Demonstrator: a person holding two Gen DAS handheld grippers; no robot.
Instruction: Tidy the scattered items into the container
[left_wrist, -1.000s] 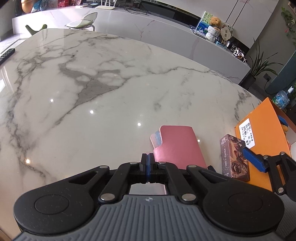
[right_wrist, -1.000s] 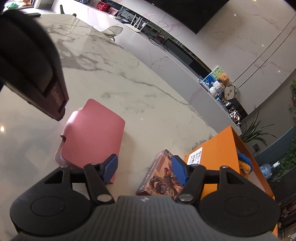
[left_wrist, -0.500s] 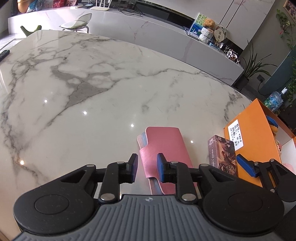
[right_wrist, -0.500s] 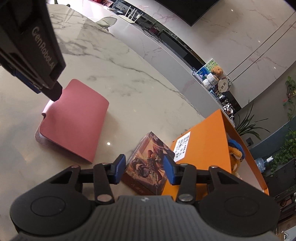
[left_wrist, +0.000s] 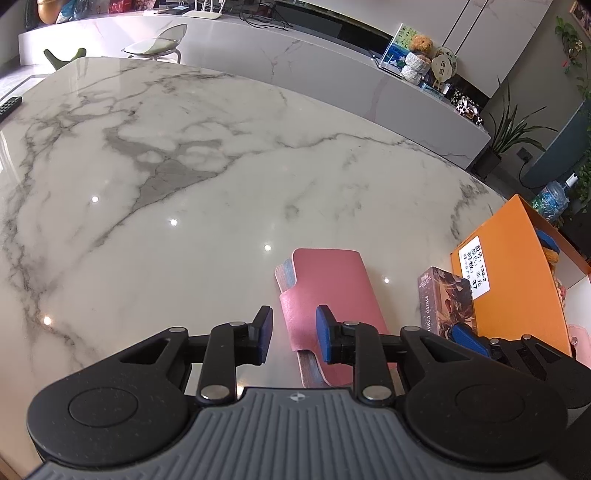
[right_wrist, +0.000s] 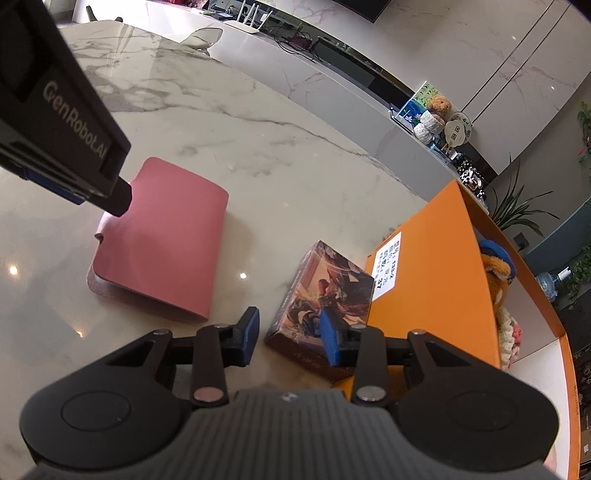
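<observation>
Since the earlier frames, the left gripper (left_wrist: 294, 334) has been parted from fully shut and the right gripper (right_wrist: 290, 338) narrowed. The left jaws are held slightly apart over the near end of the flat pink leather card wallet (left_wrist: 328, 295), without touching it. The right jaws have been closing around the dark illustrated card box (right_wrist: 325, 295), pads not yet pressing. Just right stands the orange cardboard container (right_wrist: 436, 291) on the white marble table (left_wrist: 184, 184).
</observation>
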